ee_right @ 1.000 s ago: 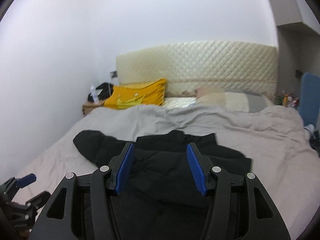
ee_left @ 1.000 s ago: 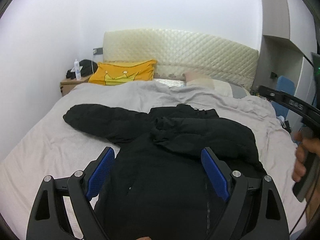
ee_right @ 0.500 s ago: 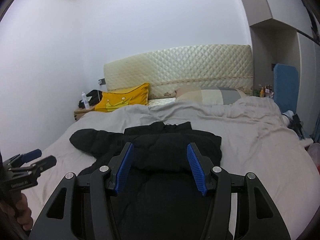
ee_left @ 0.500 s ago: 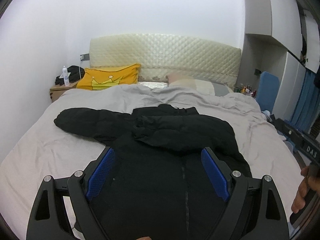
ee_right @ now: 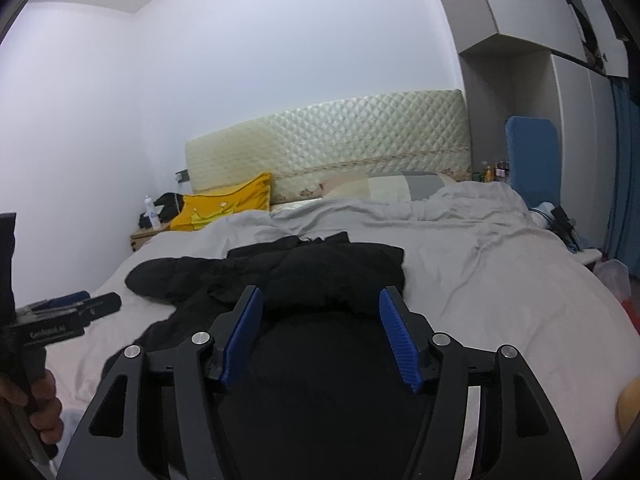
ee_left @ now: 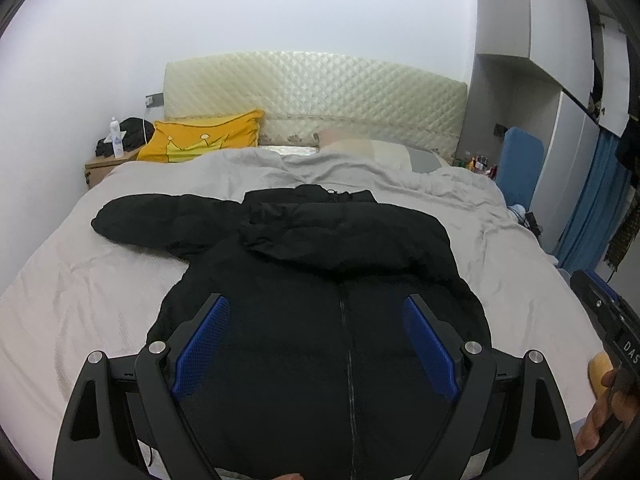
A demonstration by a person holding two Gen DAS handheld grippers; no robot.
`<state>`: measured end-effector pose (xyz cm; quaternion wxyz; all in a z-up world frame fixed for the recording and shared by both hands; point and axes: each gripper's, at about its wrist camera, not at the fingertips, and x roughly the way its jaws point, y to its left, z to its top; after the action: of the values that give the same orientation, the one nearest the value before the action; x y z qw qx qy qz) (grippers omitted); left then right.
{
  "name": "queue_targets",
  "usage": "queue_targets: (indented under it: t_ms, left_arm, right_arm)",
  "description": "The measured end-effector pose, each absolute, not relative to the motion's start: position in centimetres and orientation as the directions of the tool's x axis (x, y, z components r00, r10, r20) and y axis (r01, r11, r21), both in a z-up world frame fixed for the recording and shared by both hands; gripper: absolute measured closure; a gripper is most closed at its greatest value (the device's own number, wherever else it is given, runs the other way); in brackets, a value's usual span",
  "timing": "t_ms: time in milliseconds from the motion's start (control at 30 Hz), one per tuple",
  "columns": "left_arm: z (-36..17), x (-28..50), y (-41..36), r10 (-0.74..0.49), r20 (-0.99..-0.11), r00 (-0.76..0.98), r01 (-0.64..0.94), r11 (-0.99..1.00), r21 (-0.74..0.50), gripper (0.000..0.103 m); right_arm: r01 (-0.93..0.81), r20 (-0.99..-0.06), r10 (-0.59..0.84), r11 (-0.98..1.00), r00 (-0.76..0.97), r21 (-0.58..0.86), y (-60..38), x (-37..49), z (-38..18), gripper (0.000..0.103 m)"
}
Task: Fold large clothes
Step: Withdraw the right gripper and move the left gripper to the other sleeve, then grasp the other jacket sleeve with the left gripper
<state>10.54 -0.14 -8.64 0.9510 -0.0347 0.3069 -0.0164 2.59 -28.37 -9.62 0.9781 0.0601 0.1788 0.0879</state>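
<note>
A large black puffer jacket lies front up on the grey bed, zip down the middle. Its left sleeve stretches out to the left; its right sleeve is folded across the chest. It also shows in the right wrist view. My left gripper is open and empty above the jacket's lower half. My right gripper is open and empty above the same area, nearer the right side. Each gripper shows at the edge of the other's view.
A yellow pillow and a pale pillow lie at the quilted headboard. A wooden nightstand with a bottle stands at the back left. Wardrobes and a blue chair line the right side.
Both grippers have pulled back and swung right, so the jacket now sits centred and farther off in both views. The jacket has not changed shape. Both grippers stay open.
</note>
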Motion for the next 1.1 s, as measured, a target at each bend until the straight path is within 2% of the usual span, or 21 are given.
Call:
queue_targets:
  t_ms: [100, 233, 433, 500, 567, 700, 767, 1000, 1100]
  left_arm:
    - [-8.7, 10.6, -0.2, -0.047, -0.582, 0.812, 0.010, 0.998, -0.066, 0.014]
    - [-8.9, 10.6, 0.4, -0.071, -0.562, 0.824, 0.017, 0.995, -0.101, 0.014]
    - [-9.3, 10.9, 2.9, -0.073, -0.528, 0.846, 0.016, 0.994, -0.112, 0.014]
    - [-9.2, 11.3, 4.3, -0.061, -0.523, 0.850, 0.000, 0.993, -0.116, 0.014]
    - [-9.1, 12.4, 6.5, -0.052, -0.528, 0.848, -0.018, 0.992, -0.126, 0.014]
    - [-8.9, 14.9, 10.8, -0.025, -0.539, 0.842, -0.052, 0.990, -0.127, 0.014]
    - [-8.8, 16.1, 12.8, -0.018, -0.541, 0.841, -0.063, 0.989, -0.130, 0.014]
    - [-10.1, 21.1, 20.3, 0.049, -0.554, 0.831, -0.112, 0.991, -0.080, 0.014]
    - [-11.5, 23.6, 23.5, 0.036, -0.576, 0.816, -0.130, 0.984, -0.122, 0.014]
  right_arm:
    - [-0.139, -0.350, 0.184, 0.979, 0.919, 0.148, -28.8, 2.8, -10.3, 0.042]
    - [-0.139, -0.366, 0.185, 0.979, 0.912, 0.150, -28.9, 3.1, -11.2, 0.027]
    - [-0.141, -0.381, 0.181, 0.981, 0.907, 0.130, -28.7, 3.2, -12.5, 0.022]
    - [-0.137, -0.387, 0.176, 0.983, 0.905, 0.126, -28.7, 3.3, -12.9, 0.019]
    - [-0.129, -0.389, 0.166, 0.984, 0.906, 0.121, -28.7, 3.4, -13.2, 0.009]
    - [-0.122, -0.388, 0.157, 0.986, 0.908, 0.115, -28.6, 3.5, -13.7, 0.007]
    - [-0.114, -0.386, 0.151, 0.986, 0.910, 0.118, -28.6, 3.6, -13.9, 0.000]
    - [-0.090, -0.404, 0.124, 0.991, 0.906, 0.103, -28.2, 4.2, -14.7, 0.000]
    - [-0.079, -0.418, 0.112, 0.992, 0.902, 0.096, -28.0, 4.6, -15.3, 0.000]
